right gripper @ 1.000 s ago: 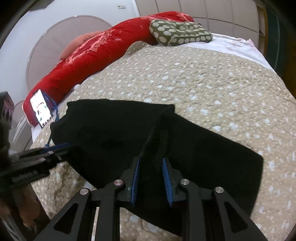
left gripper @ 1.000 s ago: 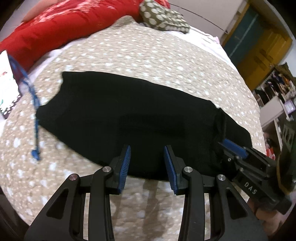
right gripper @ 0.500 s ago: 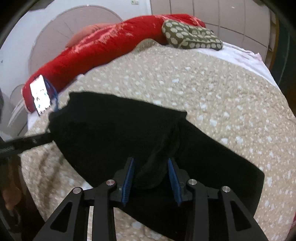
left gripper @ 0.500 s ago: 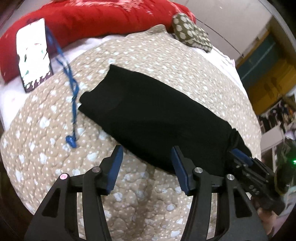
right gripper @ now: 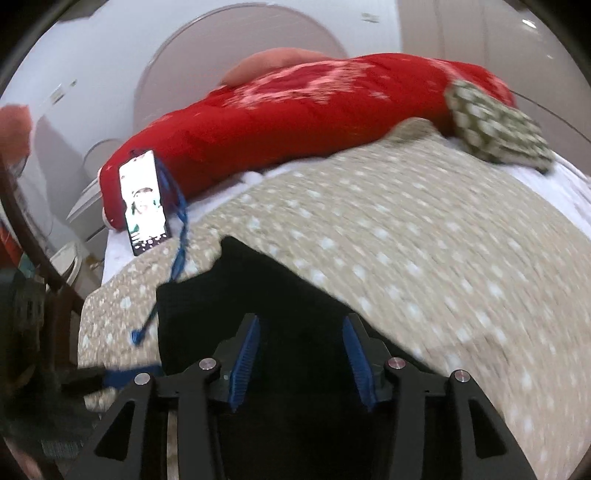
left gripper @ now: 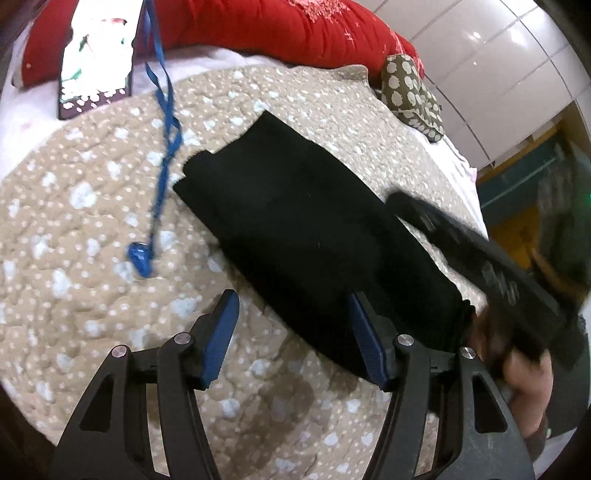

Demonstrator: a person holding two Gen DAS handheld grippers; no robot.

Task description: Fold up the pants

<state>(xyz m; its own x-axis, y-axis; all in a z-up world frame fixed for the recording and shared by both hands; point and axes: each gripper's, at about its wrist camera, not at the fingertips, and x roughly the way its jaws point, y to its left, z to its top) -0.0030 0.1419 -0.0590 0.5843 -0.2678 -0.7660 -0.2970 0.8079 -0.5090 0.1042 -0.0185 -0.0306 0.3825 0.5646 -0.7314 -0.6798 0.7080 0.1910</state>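
Observation:
The black pants lie folded in a long strip on the beige dotted quilt. My left gripper is open and empty, above the quilt at the near edge of the pants. The right gripper shows in the left wrist view as a blurred black body over the right end of the pants. In the right wrist view my right gripper is open, right over the pants, with nothing between its pads.
A phone with a lit screen leans on a red bolster at the far left; its blue lanyard trails over the quilt beside the pants. A green dotted pillow lies at the far end. Dark wooden furniture stands left of the bed.
My right gripper has let go of the pants fold and opened wide. My left gripper has opened wider and swung left. Both views are blurred by motion.

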